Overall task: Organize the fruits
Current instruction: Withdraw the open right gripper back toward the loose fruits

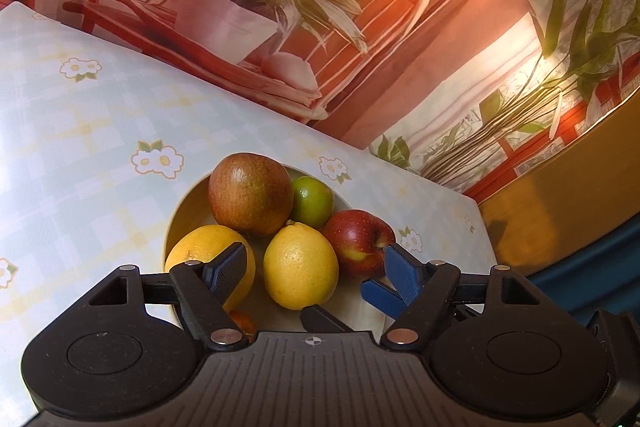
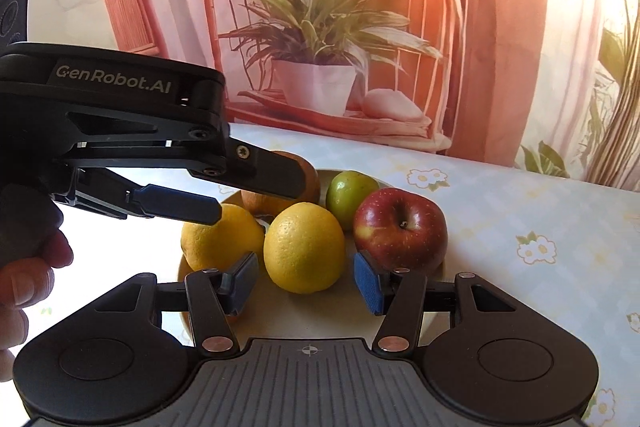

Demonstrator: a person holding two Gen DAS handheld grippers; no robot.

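Both your grippers, left [image 1: 316, 267] and right [image 2: 306, 277], hang released over the bowl [image 2: 434, 273] on the table [image 2: 540, 211]; nudging the piled lemon [image 2: 305, 247] could roll the apple [image 2: 401, 230] out.

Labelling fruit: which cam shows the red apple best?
Right wrist: the red apple sits whole and unblocked, stem dimple facing the camera. In the left wrist view the same apple is smaller, its lower right edge cut off by a blue finger pad.

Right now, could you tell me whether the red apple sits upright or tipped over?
Upright: the red apple shows its stem dimple on top.
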